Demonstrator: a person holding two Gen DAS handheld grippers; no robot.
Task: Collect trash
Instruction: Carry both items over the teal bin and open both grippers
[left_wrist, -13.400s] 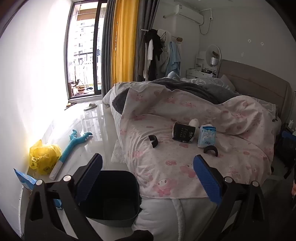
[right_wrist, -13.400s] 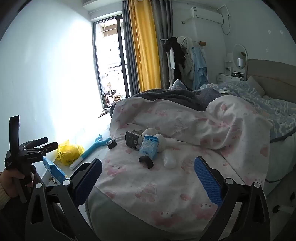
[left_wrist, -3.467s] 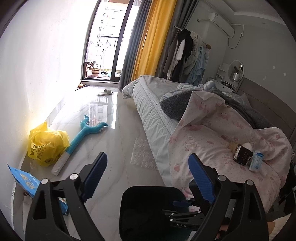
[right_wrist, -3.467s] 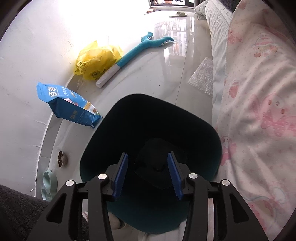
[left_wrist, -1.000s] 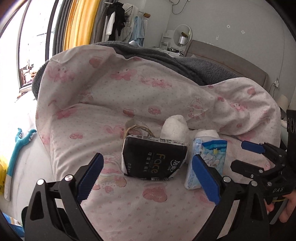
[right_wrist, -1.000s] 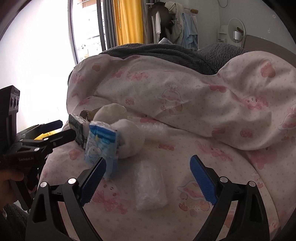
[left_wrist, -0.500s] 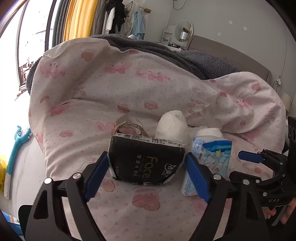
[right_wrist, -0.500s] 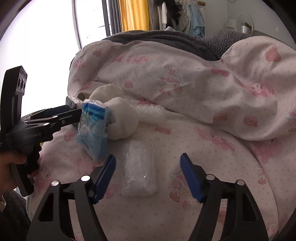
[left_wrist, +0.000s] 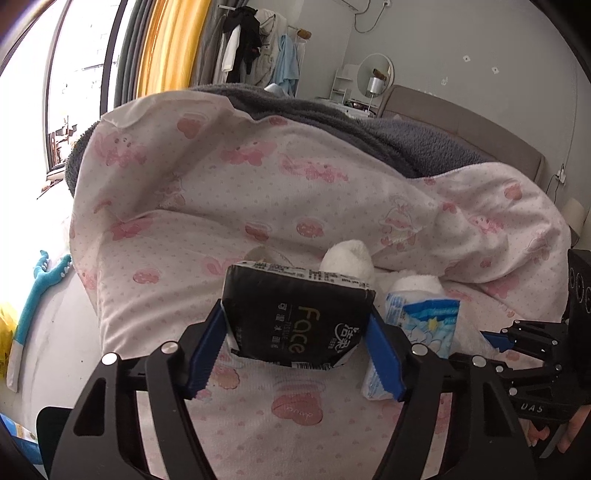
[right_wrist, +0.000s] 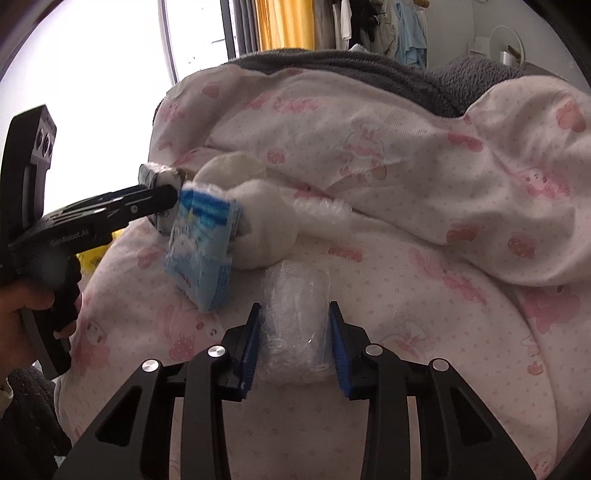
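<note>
A black tissue pack (left_wrist: 295, 325) printed "Face" sits between the blue pads of my left gripper (left_wrist: 295, 321). The jaws are closing and both pads press its sides. In the right wrist view my right gripper (right_wrist: 294, 310) is closing too, its pads pressed against a clear crumpled plastic wrap (right_wrist: 295, 295) lying on the pink quilt (right_wrist: 424, 280). A light blue tissue packet (right_wrist: 201, 251) leans between the two, also seen as the blue packet (left_wrist: 428, 328) beside the black pack. The left gripper (right_wrist: 147, 199) shows at the left, a hand on its grip.
Two white rolled bundles (right_wrist: 266, 236) and a bubble-wrap roll (right_wrist: 321, 218) lie behind the blue packet. A grey blanket (left_wrist: 388, 140) tops the quilt. On the floor at left lie a blue toy (left_wrist: 40, 291) and a yellow bag (left_wrist: 5, 325).
Both pairs of jaws have narrowed from wide open. The left pads came in against the black pack and the right pads against the clear plastic wrap.
</note>
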